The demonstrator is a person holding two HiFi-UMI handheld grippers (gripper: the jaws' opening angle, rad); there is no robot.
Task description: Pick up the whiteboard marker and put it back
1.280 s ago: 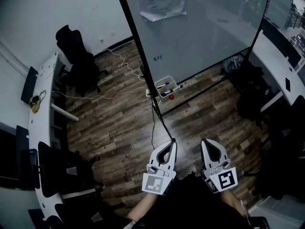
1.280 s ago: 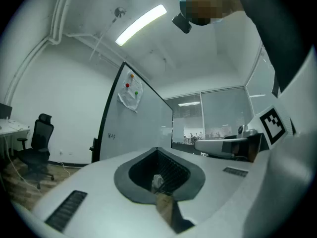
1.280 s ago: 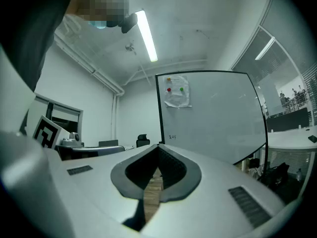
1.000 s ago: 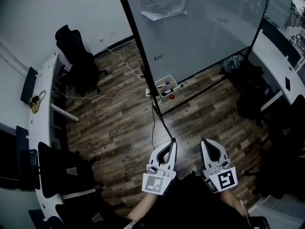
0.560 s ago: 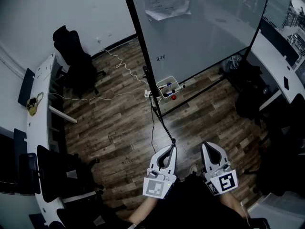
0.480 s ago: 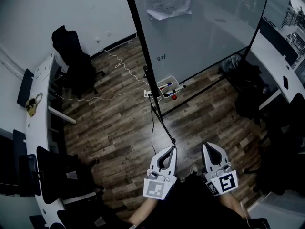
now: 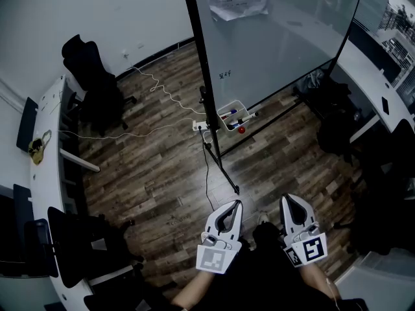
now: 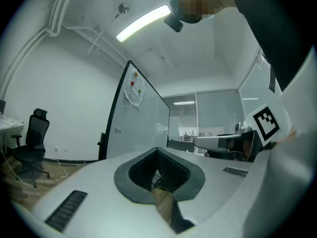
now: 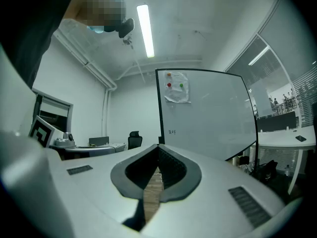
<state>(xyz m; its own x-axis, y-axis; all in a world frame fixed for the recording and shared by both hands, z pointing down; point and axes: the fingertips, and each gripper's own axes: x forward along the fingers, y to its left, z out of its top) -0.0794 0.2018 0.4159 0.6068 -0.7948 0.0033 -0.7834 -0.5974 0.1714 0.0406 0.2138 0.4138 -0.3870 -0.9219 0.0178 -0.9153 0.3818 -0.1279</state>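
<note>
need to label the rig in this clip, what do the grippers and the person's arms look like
Both the left gripper and right gripper are white shells tapering to a point, each with a dark, ribbed teardrop opening and slotted vents on the sides. A white cube with a black square marker sits at each rear: left cube, right cube. The person wears a dark top.

Dark plank floor, white walls, black office chair, curved white desk.
</note>
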